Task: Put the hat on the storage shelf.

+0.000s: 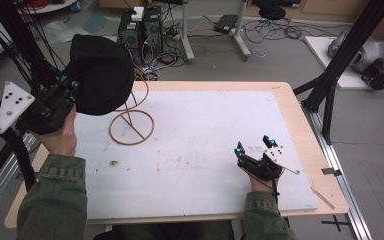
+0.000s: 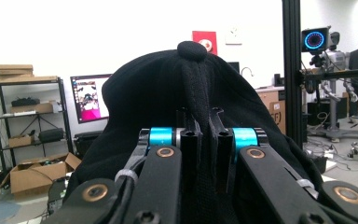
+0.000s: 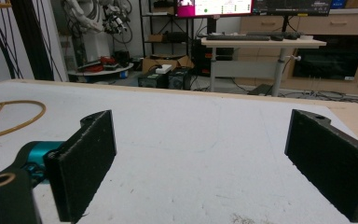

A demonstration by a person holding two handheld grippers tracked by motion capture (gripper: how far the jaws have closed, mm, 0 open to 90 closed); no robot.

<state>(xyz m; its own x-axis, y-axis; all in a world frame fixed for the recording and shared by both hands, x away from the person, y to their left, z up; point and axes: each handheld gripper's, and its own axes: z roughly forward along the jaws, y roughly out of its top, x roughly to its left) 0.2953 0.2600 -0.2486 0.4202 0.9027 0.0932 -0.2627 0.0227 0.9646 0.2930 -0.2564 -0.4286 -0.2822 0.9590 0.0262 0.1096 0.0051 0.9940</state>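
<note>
The jaws of the left gripper (image 2: 200,140) are clenched on a fold of the black cap (image 1: 102,72), their pads pressed together with a ridge of cloth running up between them to the button on the crown; the cap is carried in the air, off the bench (image 1: 190,150), just above and to the near-left of the wire hat stand (image 1: 132,122), whose upper part it hides. By its look the cap is light and soft; it sags round the grip and would fold or swing rather than hold a shape, so a pinch on a seam or a thick fold, as here, seems the surest hold, and the thin cloth could slip if only a single layer were caught; it is in no way fragile. The stand is thin hoop wire, probably light too, and I judge it could tip if the cap dragged on it.

The left hand (image 1: 62,132) is raised at the stand's left, wrist bent so the gripper points toward the stand, the green sleeve (image 1: 55,200) coming up from the near edge.

The right gripper (image 1: 255,157) has its jaws released and wide apart, nothing between them, low over the bench well to the right of the stand; its hand rests near the near edge.
</note>
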